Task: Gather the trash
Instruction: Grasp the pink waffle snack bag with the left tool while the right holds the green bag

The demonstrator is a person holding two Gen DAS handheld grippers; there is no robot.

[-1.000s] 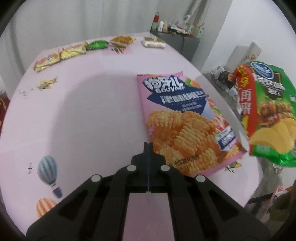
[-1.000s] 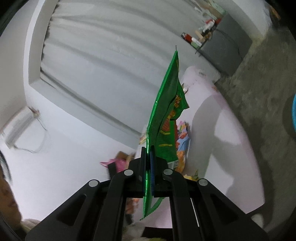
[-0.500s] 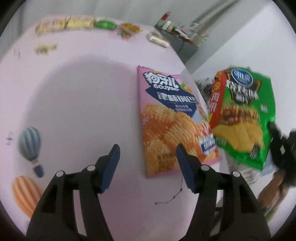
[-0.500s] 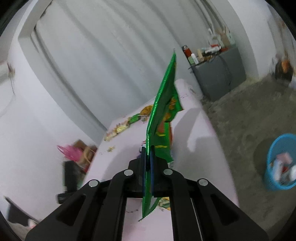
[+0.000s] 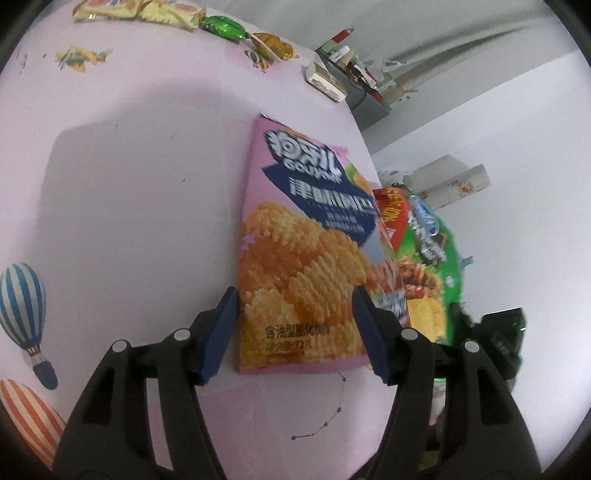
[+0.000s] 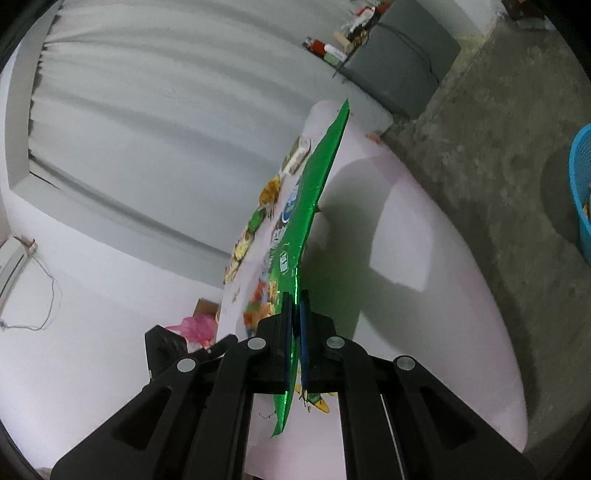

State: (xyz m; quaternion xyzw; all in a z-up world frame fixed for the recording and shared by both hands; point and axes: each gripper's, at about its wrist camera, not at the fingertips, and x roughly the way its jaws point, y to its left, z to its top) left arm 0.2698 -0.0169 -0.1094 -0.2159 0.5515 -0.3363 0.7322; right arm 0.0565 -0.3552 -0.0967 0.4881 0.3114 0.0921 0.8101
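Pink tablecloth (image 5: 122, 192) printed with hot-air balloons covers the table, with a grey curtain (image 6: 147, 110) behind it. Flat on the cloth near its right edge lies a pink crinkle-chip bag (image 5: 306, 258). The left gripper (image 5: 295, 314) hovers at the bag's near end, its blue pads (image 5: 221, 332) spread wide to either side of the bag and not pressing it; the jaws have just been opening. Beyond the bag's right side, past the table edge, the right gripper (image 6: 294, 314) pinches a green chip bag (image 6: 306, 221) edge-on between pads pressed together. Small snack wrappers (image 5: 147, 9) line the cloth's far edge. A blue wastebasket (image 6: 581, 192) stands on the concrete floor, well apart from the pink bag.
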